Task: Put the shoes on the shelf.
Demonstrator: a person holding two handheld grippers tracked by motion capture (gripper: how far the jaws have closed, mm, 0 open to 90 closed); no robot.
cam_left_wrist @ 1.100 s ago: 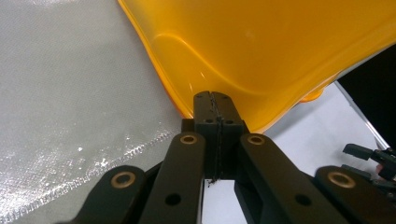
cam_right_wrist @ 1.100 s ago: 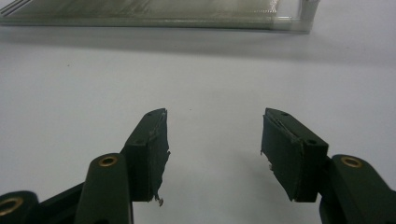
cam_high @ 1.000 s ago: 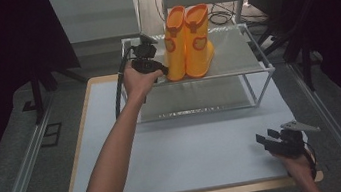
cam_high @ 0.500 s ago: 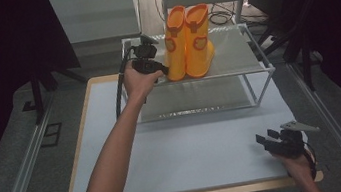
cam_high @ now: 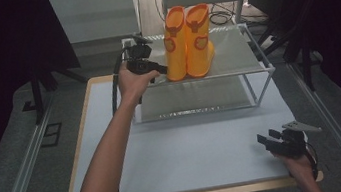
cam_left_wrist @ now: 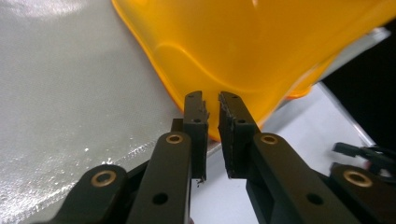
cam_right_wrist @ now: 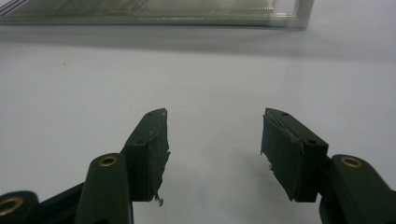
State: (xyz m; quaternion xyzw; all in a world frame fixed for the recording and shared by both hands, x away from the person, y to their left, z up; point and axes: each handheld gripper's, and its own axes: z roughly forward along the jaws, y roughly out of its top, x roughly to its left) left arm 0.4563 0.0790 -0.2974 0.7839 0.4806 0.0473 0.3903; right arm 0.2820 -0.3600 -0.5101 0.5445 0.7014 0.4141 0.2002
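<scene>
Orange boots [cam_high: 186, 43] stood on the rack's top shelf [cam_high: 233, 57]. Just beside them the left gripper [cam_left_wrist: 211, 109] had eased open slightly, holding nothing; the right gripper [cam_right_wrist: 214, 140] gaped empty.

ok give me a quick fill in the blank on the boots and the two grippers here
1. The pair of boots on the rack is coloured ____.
2. The boots stand on the rack's ____ shelf.
3. The left gripper is at the boots, while the right gripper is low over the ____ mat.
4. The right gripper's fingers stand ____, with nothing between them.

Missing words: orange; top; white; open
</scene>
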